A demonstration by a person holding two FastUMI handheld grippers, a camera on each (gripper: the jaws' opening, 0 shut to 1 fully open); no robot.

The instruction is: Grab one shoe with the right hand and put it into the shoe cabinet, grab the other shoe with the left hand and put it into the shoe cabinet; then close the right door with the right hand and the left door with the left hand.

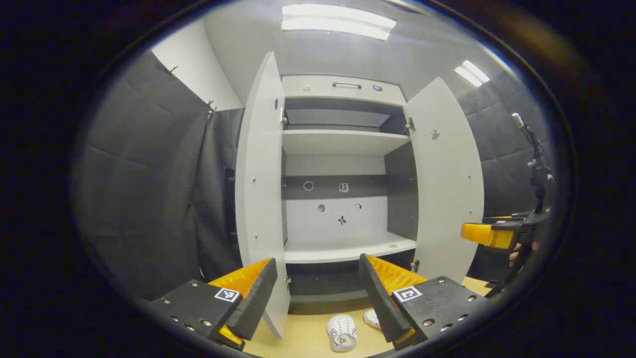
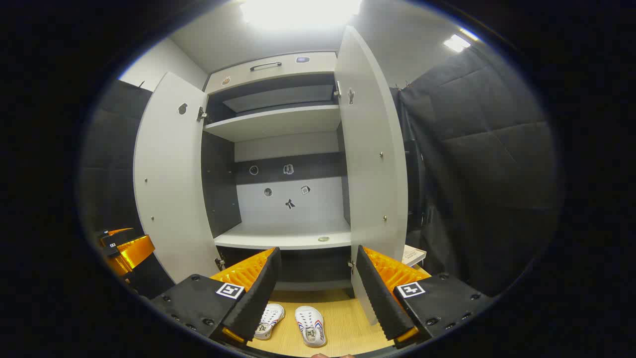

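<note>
Left gripper view: left tool (image 1: 318, 293) spread wide, nothing between the fingers. Shoe cabinet (image 1: 343, 164) straight ahead, left door (image 1: 261, 194) and right door (image 1: 444, 184) both swung open, shelves bare. Two white shoes (image 1: 342, 333) lie on the wooden floor (image 1: 303, 338) below the tool. Right tool (image 1: 489, 233) hangs at the far right.

Right gripper view: right tool (image 2: 318, 291) spread too, holding nothing. Shoes side by side on the floor between its fingers, in front of the cabinet.
</note>
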